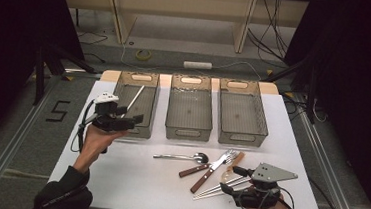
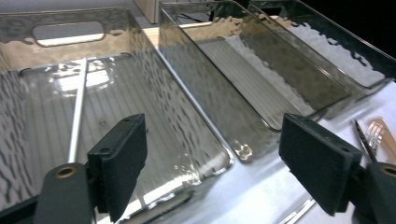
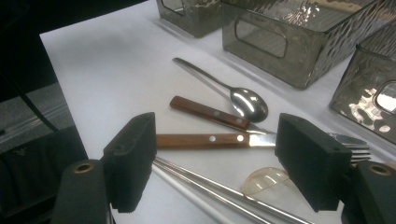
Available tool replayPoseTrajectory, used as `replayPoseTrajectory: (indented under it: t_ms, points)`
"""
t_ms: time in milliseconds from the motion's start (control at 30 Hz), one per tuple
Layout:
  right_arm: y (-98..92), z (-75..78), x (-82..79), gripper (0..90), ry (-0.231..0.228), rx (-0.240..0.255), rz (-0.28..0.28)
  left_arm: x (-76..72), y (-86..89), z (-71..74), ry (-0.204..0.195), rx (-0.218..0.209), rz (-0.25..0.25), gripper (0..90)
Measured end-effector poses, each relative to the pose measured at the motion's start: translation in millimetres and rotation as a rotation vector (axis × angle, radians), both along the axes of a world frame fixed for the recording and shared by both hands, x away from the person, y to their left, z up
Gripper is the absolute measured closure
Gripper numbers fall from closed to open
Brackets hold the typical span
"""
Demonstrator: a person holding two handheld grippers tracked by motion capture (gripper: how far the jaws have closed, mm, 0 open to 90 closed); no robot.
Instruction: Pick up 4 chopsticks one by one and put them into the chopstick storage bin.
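We list one thin metal chopstick (image 1: pixel 135 98) in the left bin (image 1: pixel 119 87), leaning from its floor to the far wall: light, stiff, slick, best pinched mid-shaft. Left gripper (image 1: pixel 131 121) hovers over that bin's near end, fingers (image 2: pixel 120 163) apart, empty. Right gripper (image 1: pixel 232 181) waits by the near right edge of the worktop (image 1: pixel 118 174), fingers spread, holding nothing.
- Clear bins: three, along the far edge.
- Spoon (image 1: pixel 184 157): one.
- Wood-handled pieces (image 3: pixel 205 140): two.
- Loose chopsticks (image 1: pixel 214 191): several; exact count unclear.
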State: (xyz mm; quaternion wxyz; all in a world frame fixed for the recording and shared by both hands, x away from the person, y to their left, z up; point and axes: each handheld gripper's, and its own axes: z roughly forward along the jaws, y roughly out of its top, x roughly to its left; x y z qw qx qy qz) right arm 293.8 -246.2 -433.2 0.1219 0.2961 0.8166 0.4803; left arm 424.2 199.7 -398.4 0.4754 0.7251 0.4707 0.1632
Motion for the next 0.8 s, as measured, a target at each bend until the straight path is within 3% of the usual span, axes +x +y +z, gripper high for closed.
replayPoseTrajectory:
  t_ms: [600, 800]
  points:
    - [-4.5, -3.0, 6.7, 31.6, 0.025, -0.081, 0.009, -43.0, -11.7, -9.5, -0.052, -0.024, -0.103, 17.8]
    - [-5.2, -2.7, 12.3, 31.8, 0.046, -0.164, 0.045, -57.5, -14.5, -14.1, -0.061, -0.042, -0.142, 17.2]
